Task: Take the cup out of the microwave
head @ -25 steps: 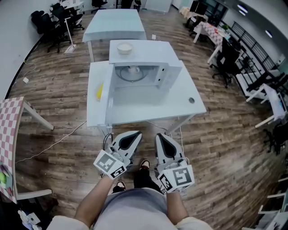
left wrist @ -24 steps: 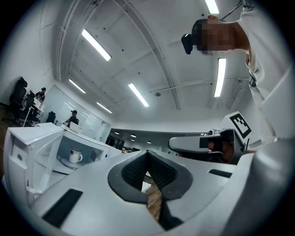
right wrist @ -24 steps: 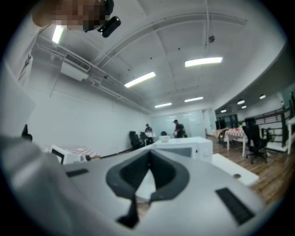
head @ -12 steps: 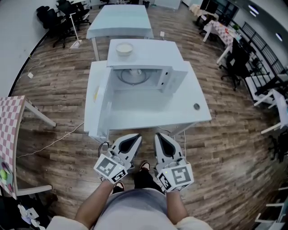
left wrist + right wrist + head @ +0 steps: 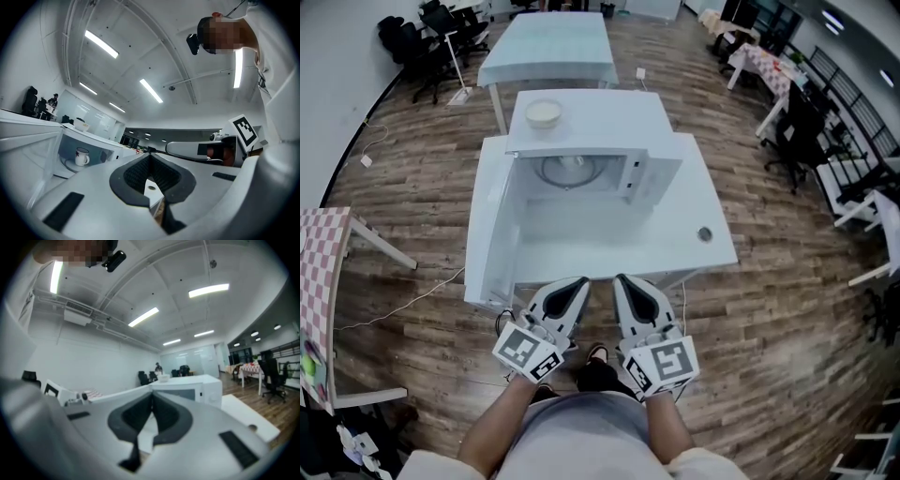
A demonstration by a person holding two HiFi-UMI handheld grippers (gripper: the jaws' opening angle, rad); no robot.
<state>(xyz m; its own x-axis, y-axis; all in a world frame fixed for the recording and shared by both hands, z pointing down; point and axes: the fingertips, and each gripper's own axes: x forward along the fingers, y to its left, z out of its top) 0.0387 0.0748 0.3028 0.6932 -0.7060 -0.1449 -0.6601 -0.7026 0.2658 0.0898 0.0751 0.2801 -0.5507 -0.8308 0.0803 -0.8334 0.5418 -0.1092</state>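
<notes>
Nearest, just short of the table's (image 5: 675, 239) near edge: left gripper (image 5: 577, 281) and right gripper (image 5: 622, 279), side by side, both aimed about level at the microwave (image 5: 591, 117). Each clenched tip to tip, with nothing between the pads in either gripper view. Both empty, then, and in need of opening before any grasp.

Beyond them, bare tabletop. To the left, the microwave door (image 5: 494, 225) swung fully open along the table's left side, close to the left gripper's line of approach. Off to the right, a small round item (image 5: 704, 233), too small to identify.

Farther on, the open cavity, and in it the cup (image 5: 82, 156): upright on the turntable (image 5: 553, 176), toward the back, well apart from both grippers. Lies straight ahead, roughly in line with the left gripper and a little left of the right one. Long axis vertical. Handle turned to the right as seen from the left gripper. Shows plainly in the left gripper view, at left. Does not show in the right gripper view, only the microwave's control-panel side there.

Probably a reach for the left gripper, given its direct line into the cavity, with the door beside it as the thing to avoid.

Farthest, on the microwave's top: a bowl (image 5: 544, 113).

Count: two grippers, one cup, one microwave, one open door, one turntable, one bowl, one small round item.
</notes>
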